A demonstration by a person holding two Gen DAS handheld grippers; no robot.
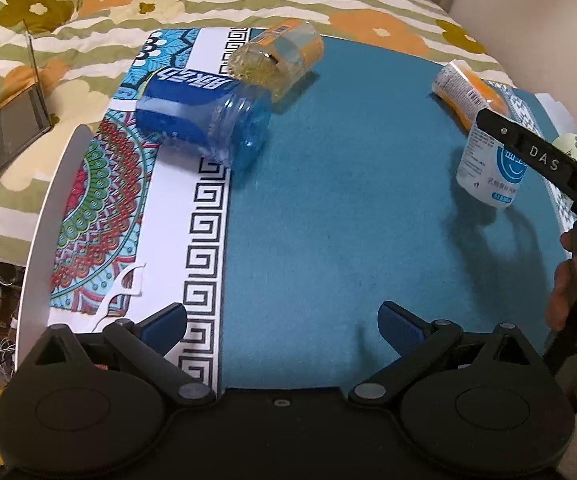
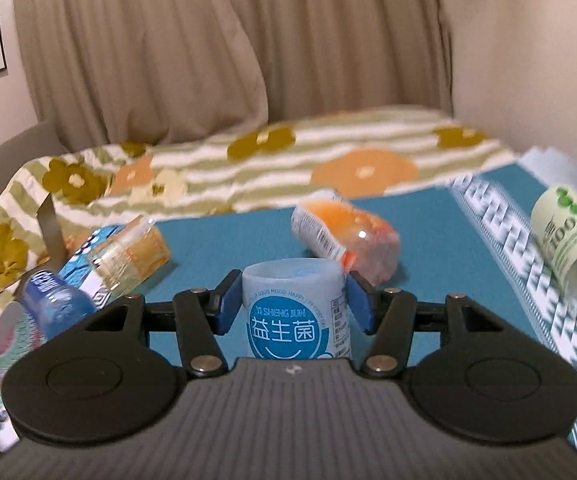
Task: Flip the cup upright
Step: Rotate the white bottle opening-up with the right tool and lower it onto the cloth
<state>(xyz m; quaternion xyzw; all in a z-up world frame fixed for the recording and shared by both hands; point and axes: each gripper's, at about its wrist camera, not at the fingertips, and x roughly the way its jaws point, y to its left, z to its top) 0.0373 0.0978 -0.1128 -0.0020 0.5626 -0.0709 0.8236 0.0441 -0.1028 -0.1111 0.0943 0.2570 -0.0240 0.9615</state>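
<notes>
A white cup with a blue round label [image 2: 294,312] stands between the blue pads of my right gripper [image 2: 288,306], which is shut on it; its open rim faces up. In the left wrist view the same cup [image 1: 488,168] hangs a little above the teal mat, held by the right gripper's black finger [image 1: 528,148]. My left gripper [image 1: 282,324] is open and empty over the near part of the mat.
A blue cup [image 1: 204,120] and a yellow-orange cup [image 1: 276,56] lie on their sides at the left. An orange cup [image 1: 468,92] lies at the far right, a green-labelled cup [image 2: 568,248] at the right edge. A flowered blanket [image 1: 88,8] lies behind the table.
</notes>
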